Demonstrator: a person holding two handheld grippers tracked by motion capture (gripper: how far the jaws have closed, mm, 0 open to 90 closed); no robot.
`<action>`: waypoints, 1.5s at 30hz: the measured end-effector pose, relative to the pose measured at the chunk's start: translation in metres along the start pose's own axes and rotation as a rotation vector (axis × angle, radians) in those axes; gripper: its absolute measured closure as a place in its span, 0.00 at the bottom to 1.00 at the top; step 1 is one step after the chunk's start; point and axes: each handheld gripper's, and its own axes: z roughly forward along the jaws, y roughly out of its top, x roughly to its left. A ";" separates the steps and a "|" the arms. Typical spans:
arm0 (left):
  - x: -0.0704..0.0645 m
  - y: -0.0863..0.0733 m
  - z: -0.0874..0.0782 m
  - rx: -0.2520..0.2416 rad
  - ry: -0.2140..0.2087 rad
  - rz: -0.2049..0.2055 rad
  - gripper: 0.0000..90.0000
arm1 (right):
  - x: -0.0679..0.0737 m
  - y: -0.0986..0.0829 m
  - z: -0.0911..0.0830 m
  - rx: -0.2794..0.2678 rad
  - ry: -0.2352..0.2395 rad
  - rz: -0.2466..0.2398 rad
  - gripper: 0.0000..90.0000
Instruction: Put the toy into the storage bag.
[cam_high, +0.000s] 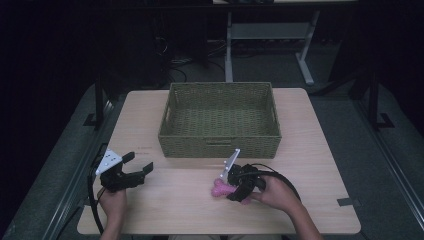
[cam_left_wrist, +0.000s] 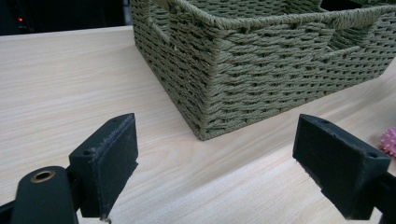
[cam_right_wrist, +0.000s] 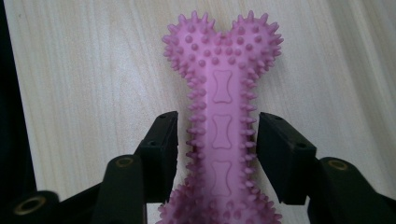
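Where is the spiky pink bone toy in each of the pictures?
High view: the pink bone toy lies on the wooden table in front of the basket, at the right gripper.
Left gripper view: a spiky pink bit of it peeks in at the right edge, past the basket's corner.
Right gripper view: it lies lengthwise between the two black jaws.
Shared landmark: the pale wooden tabletop.

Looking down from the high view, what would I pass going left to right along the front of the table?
Left gripper → pink bone toy → right gripper → the person's right hand. The woven basket sits farther back, behind the middle.
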 end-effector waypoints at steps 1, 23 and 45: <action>0.000 0.000 0.000 0.003 0.002 0.002 0.15 | 0.000 0.000 0.000 0.001 -0.002 -0.001 0.55; 0.002 0.000 -0.001 -0.004 0.003 -0.011 0.15 | -0.003 0.002 -0.009 0.010 0.007 -0.036 0.64; 0.003 -0.001 -0.002 -0.009 0.005 -0.017 0.15 | -0.040 0.002 -0.088 -0.110 0.015 -0.025 0.64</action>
